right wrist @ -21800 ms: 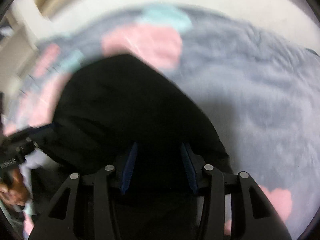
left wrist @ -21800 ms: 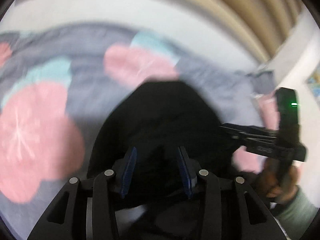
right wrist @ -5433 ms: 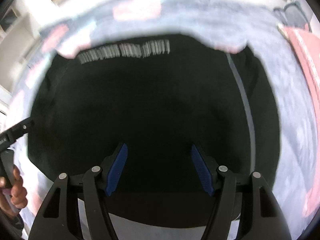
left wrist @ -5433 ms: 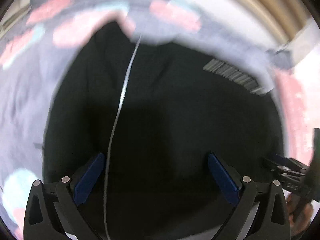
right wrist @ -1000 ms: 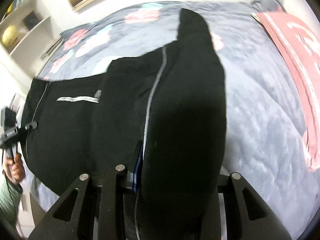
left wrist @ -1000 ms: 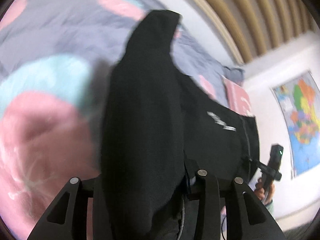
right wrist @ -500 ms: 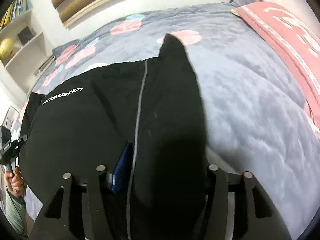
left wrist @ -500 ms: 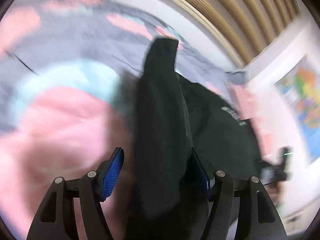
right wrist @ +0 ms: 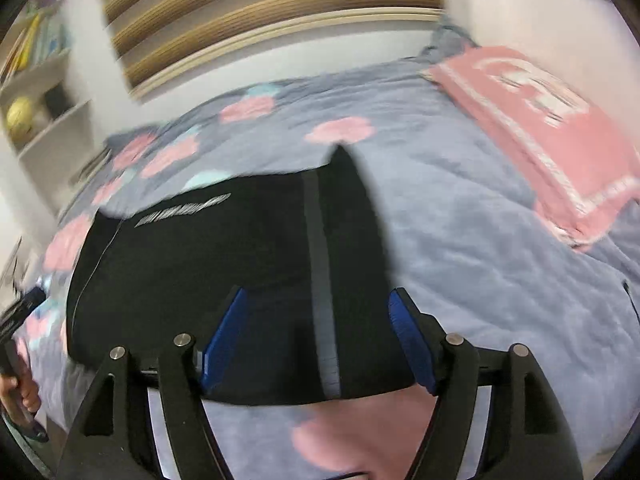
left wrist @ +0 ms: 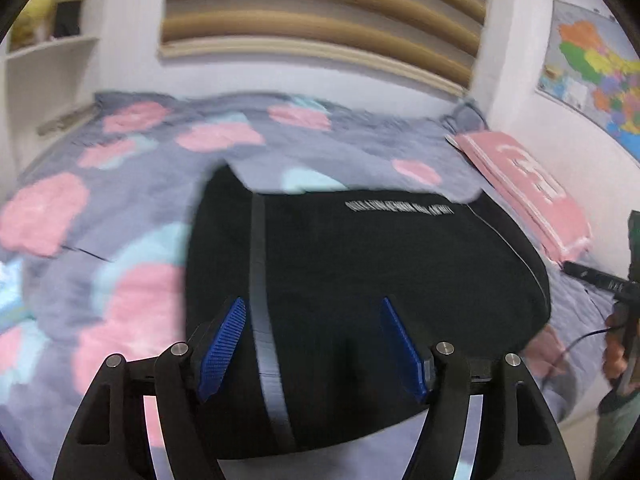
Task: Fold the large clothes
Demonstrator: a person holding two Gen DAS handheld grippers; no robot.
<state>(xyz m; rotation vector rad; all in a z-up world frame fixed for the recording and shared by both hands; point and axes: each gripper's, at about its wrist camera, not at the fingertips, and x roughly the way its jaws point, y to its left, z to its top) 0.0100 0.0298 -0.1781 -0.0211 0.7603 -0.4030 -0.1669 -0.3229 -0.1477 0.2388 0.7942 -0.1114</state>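
Note:
A black garment [left wrist: 360,280] with white lettering and a grey stripe lies flat on the bed, its side parts folded in over the body. It also shows in the right wrist view [right wrist: 240,272]. My left gripper [left wrist: 312,344] is open and empty above the garment's near left part, over the grey stripe [left wrist: 260,280]. My right gripper [right wrist: 316,340] is open and empty above the near right part, over the other grey stripe [right wrist: 318,264]. The right gripper shows at the right edge of the left wrist view [left wrist: 600,280].
The bed has a grey-blue quilt [right wrist: 460,220] with pink and teal flowers. A pink pillow [right wrist: 552,128] lies at the right by the wall. Shelves [left wrist: 48,52] stand at the left, a slatted headboard [left wrist: 320,20] behind, a map [left wrist: 592,64] on the right wall.
Both grippers have let go of the black sleeves they held and opened. The sleeves now lie folded on the garment, and both grippers have drawn back toward the near edge.

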